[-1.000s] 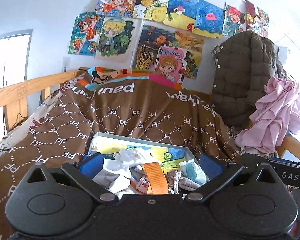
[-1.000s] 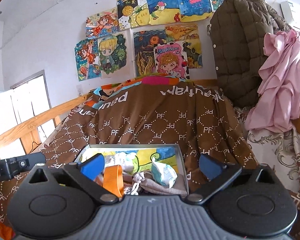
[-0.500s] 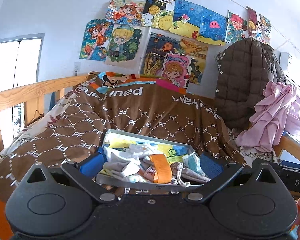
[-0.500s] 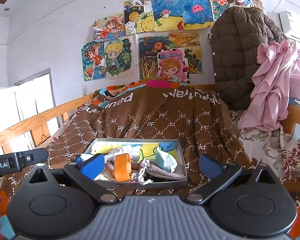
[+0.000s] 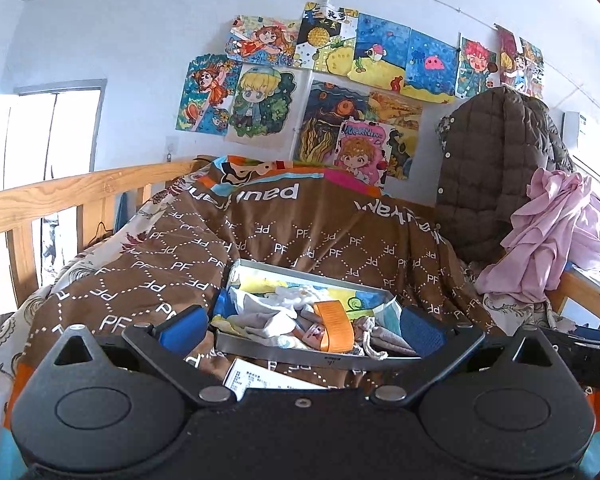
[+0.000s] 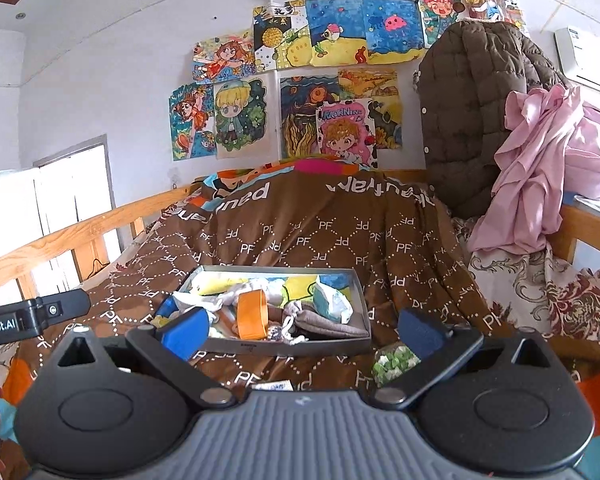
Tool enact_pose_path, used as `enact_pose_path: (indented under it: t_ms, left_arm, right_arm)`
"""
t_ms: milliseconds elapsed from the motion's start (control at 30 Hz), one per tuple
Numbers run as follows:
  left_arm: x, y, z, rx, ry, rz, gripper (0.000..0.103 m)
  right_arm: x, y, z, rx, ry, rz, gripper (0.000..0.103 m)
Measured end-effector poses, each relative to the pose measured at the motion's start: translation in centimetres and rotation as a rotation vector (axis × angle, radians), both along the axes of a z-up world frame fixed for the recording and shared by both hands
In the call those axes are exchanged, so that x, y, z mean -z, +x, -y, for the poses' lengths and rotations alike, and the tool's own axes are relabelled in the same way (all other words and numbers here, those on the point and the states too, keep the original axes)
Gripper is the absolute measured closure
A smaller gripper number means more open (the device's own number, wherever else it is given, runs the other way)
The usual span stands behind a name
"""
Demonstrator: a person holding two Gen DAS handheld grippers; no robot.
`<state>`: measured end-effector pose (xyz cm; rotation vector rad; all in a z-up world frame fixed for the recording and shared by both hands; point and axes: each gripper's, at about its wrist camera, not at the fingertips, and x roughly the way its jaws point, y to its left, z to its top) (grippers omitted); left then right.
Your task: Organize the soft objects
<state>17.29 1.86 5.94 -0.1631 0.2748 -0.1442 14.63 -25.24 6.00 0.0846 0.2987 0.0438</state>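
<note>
While both grippers, left [image 5: 302,326] and right [image 6: 300,330], hang spread wide with nothing in them, the tray [image 6: 284,346] sits on the brown quilt [image 6: 320,236], stuffed with crumpled cloths [image 6: 320,322], an orange band [image 6: 252,316] and white socks [image 5: 300,294].

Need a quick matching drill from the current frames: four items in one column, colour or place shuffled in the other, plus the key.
Items:
1. strap loop
2. quilted jacket
3. drawstring pouch
4. crumpled garment

Descriptions:
A. pink, draped at the right over the bed rail
B. orange, standing in the middle of the tray
C. grey, lying in the tray's near right part
D. brown, hanging against the wall

Pairs: 1-B, 2-D, 3-C, 4-A
</note>
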Motion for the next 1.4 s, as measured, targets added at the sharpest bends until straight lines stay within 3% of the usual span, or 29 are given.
enact_pose_path:
  t_ms: [300,667,1067,1400]
  left_arm:
    - [1.3,-2.1,0.3,0.002,0.045,0.018,0.001]
    - [2.3,-3.1,-0.2,-0.015,0.049,-0.016,0.001]
    - [3.7,-3.6,-0.6,-0.085,0.043,-0.071,0.001]
    - [4.1,-4.9,-0.5,-0.117,0.083,-0.079,0.001]
  right_arm:
    - [0.9,-0.9,-0.8,0.000,-0.044,-0.017,0.000]
    - [1.9,-1.6,-1.1,0.015,-0.067,-0.027,0.000]
    - [2.7,-2.7,-1.1,0.009,-0.041,-0.052,0.000]
    - [3.7,-4.4,-1.2,0.008,-0.025,-0.090,0.000]
